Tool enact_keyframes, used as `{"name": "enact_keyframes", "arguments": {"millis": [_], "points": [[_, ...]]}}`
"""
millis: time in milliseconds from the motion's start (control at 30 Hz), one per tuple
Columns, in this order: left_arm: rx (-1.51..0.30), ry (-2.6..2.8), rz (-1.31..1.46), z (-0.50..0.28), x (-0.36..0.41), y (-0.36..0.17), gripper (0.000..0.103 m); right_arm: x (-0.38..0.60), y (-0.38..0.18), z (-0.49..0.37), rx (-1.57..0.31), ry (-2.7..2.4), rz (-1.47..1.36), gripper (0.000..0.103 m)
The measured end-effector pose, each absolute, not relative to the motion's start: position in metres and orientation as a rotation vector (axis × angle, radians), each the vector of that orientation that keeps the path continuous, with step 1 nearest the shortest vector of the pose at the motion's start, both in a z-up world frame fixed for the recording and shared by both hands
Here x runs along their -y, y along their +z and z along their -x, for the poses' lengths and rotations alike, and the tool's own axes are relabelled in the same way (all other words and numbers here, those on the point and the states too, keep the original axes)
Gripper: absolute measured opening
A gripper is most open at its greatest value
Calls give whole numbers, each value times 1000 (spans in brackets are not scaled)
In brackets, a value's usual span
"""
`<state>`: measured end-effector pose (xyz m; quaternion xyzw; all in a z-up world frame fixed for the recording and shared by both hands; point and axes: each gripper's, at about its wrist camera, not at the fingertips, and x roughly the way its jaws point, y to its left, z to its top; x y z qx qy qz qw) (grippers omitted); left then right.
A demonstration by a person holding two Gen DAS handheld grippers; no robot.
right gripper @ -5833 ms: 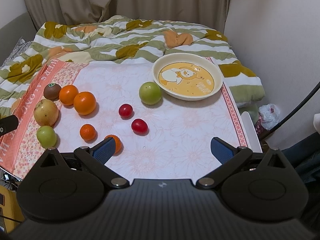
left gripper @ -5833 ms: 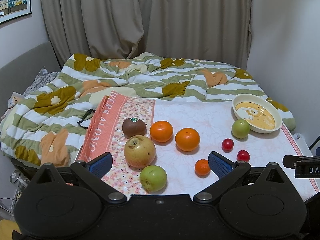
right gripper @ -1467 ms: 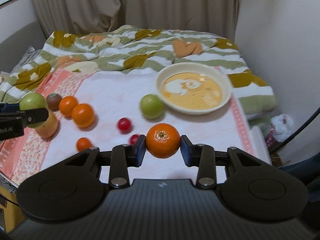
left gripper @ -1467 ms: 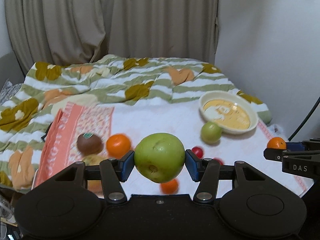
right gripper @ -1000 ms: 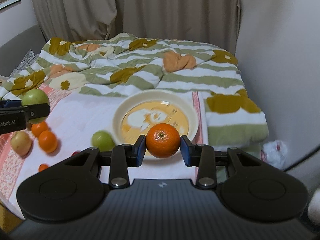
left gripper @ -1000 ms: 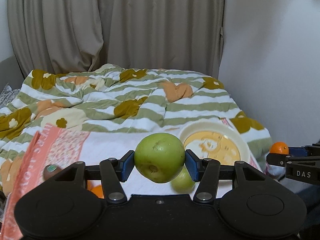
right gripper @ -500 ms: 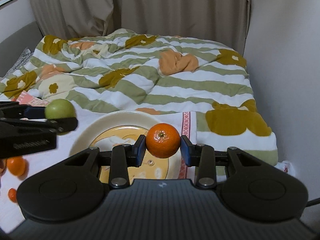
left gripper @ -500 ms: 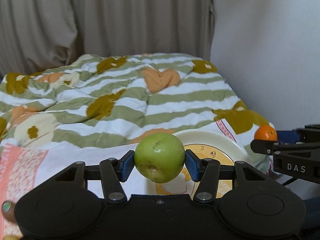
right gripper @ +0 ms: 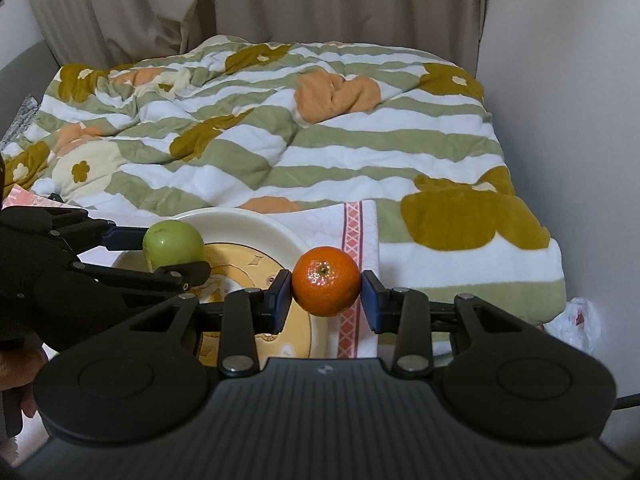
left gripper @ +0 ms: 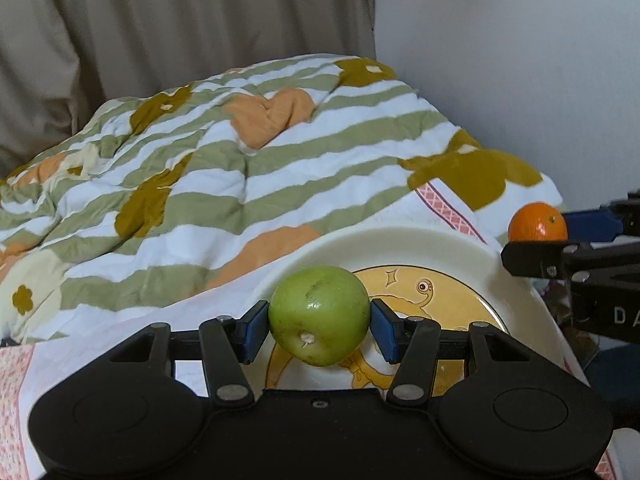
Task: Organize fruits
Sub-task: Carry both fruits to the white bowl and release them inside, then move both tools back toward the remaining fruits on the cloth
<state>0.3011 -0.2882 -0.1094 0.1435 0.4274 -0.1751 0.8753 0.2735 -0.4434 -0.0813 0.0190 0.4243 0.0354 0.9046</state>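
over plate (left gripper: pixel 420 248): left gripper (left gripper: pixel 319 322) pinching green apple (left gripper: pixel 319 316), stem toward camera; right gripper (right gripper: pixel 325 294) pinching orange (right gripper: pixel 325 286), stem up.

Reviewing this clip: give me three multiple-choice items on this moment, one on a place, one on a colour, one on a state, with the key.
1. Where is the bowl?
A. on the floor
B. below both held fruits
C. on a shelf

2. What colour is the fruit in the left gripper?
A. green
B. red
C. purple

3. What state is the right gripper in?
A. open, empty
B. out of view
C. shut on a fruit

Key: B, the bowl shows under the green apple and beside the mandarin; A, the apple is green; C, pads press the mandarin.
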Motion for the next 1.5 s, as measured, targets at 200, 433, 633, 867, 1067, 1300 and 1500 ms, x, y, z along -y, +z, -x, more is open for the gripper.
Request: {"name": "enact_keyframes", "arguments": {"millis": [200, 433, 633, 867, 1067, 1300, 1500], "points": [[-866, -400, -325, -298, 293, -107, 90, 449, -79, -276, -871, 71, -45, 52], [-836, -350, -314, -284, 276, -83, 95, 453, -74, -275, -848, 130, -42, 53], [-844, -276, -255, -269, 249, -67, 95, 439, -80, -281, -845, 207, -2, 53], [-846, -203, -216, -252, 225, -57, 95, 411, -99, -286, -852, 295, 109, 53], [-853, -163, -194, -242, 213, -55, 96, 402, -111, -286, -847, 316, 168, 53], [-847, -146, -171, -231, 209, -50, 96, 399, -107, -275, -796, 306, 214, 93], [-825, -146, -163, -215, 209, -41, 96, 402, -85, -250, -733, 285, 207, 103]]}}
